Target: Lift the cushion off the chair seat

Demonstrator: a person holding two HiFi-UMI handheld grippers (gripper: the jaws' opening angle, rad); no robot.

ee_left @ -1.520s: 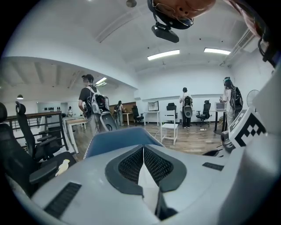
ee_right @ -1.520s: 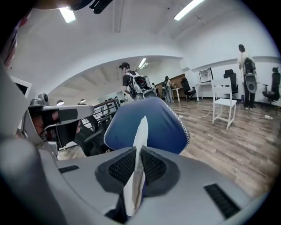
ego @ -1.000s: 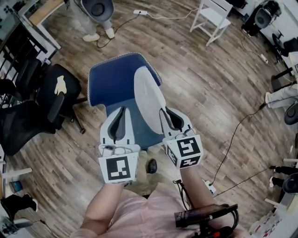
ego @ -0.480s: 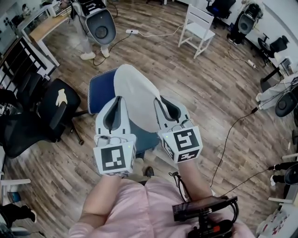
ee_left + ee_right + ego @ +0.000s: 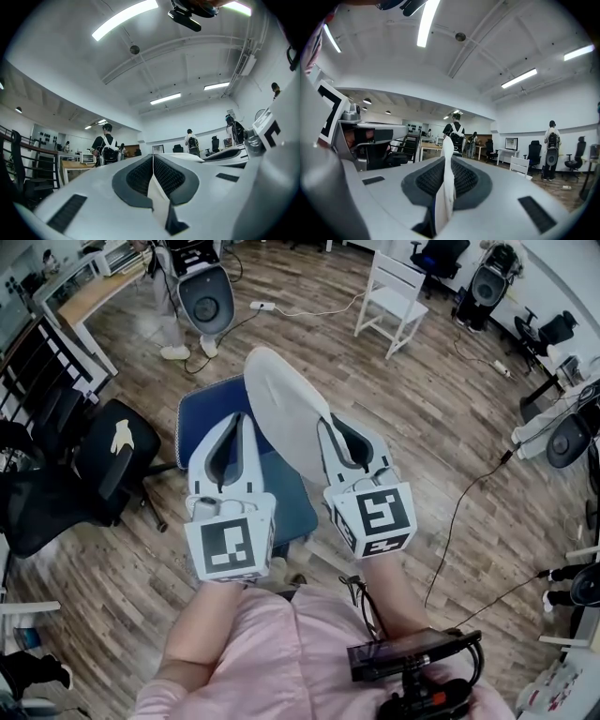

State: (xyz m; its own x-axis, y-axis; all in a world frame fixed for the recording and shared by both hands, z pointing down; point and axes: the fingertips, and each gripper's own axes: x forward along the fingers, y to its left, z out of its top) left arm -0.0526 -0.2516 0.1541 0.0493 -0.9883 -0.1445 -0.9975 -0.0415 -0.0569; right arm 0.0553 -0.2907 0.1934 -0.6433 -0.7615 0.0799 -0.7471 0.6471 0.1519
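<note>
The pale grey oval cushion (image 5: 286, 409) hangs tilted in the air above the blue chair seat (image 5: 202, 413). My right gripper (image 5: 326, 423) is shut on its right edge; in the right gripper view the white fabric edge (image 5: 447, 150) sticks up between the dark pads (image 5: 464, 180). My left gripper (image 5: 239, 420) points up at the cushion's left side with its jaws shut, and a thin pale strip of cushion (image 5: 157, 197) shows pinched between its pads (image 5: 138, 176).
A black office chair (image 5: 103, 451) stands left of the blue one. A white wooden chair (image 5: 394, 296) stands at the back right. Cables (image 5: 459, 512) run over the wooden floor at right. A person (image 5: 178, 296) and a desk (image 5: 80, 282) are at the back left.
Both grippers have risen and carried the cushion up off the blue seat. The cushion has swung from beside the right gripper to high between both.
</note>
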